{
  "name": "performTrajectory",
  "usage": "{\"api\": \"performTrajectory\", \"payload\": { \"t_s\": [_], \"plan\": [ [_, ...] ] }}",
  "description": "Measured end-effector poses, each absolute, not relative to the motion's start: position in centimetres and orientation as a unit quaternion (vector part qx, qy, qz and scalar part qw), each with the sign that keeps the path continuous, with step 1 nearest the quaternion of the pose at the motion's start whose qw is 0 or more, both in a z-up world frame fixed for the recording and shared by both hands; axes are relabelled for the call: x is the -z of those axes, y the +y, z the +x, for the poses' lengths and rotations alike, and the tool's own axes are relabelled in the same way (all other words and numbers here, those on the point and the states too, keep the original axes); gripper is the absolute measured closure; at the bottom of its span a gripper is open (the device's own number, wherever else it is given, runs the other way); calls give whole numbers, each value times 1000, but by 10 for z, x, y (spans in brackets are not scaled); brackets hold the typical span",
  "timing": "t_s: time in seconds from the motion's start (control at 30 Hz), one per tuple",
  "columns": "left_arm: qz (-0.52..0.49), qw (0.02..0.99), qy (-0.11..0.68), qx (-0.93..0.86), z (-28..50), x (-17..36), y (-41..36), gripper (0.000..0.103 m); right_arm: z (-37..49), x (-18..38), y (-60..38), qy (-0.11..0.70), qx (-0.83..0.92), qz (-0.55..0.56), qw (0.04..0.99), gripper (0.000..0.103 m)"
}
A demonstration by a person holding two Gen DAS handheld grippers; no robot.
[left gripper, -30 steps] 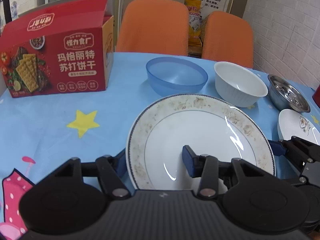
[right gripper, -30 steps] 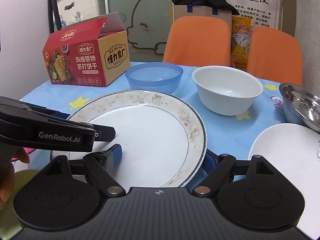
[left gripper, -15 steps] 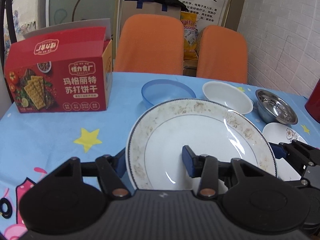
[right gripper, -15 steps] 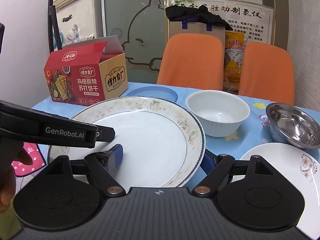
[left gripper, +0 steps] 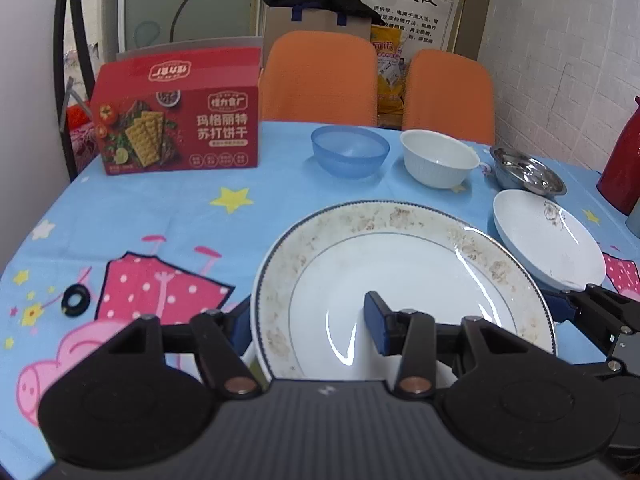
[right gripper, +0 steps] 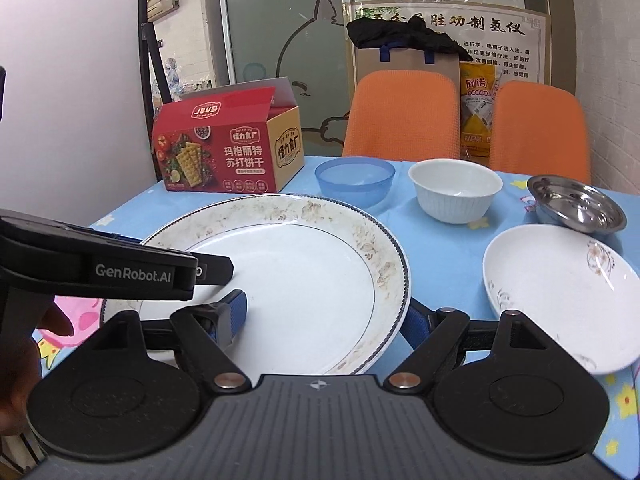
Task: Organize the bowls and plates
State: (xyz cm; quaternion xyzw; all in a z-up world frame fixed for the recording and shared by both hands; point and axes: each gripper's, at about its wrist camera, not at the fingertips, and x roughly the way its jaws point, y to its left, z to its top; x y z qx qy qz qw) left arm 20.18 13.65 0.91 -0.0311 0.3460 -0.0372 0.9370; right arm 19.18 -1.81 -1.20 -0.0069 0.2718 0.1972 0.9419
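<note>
This looks like a small dining corner in a shop or clinic back room rather than a plain home kitchen. A table (left gripper: 168,216) wears a blue cartoon-print cloth with stars and pink pigs, and two orange chairs (right gripper: 404,116) stand behind it. A framed Chinese health-product poster (right gripper: 476,28) hangs on the wall beside a frosted glass door with a cat outline (right gripper: 288,40). A red cracker carton (left gripper: 176,136), a red thermos jug (left gripper: 622,160) and white brick-pattern wall (left gripper: 560,60) complete it.
</note>
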Motion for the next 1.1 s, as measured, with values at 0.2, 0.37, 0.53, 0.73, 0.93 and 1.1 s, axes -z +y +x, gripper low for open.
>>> {"api": "performTrajectory", "payload": {
  "t_s": [0.2,0.37,0.53,0.73,0.93,1.1],
  "plan": [
    [-38,936,349,26,177,2,143,59,164,22,-10,283,-201,-7,938,0],
    [-54,930,362,35,172,13,145,59,159,30,-9,287,-196,-9,937,0],
    [-69,928,363,40,171,17,150,57,157,33,-6,283,-194,-28,939,0],
    [-95,927,360,43,167,15,158,45,156,31,-10,291,-211,-40,932,0],
    [-71,950,303,30,150,-14,151,23,145,18,-31,262,-186,-15,947,0],
    [-74,952,294,38,153,-24,136,23,135,-2,-41,226,-176,-11,958,0]
  ]
}}
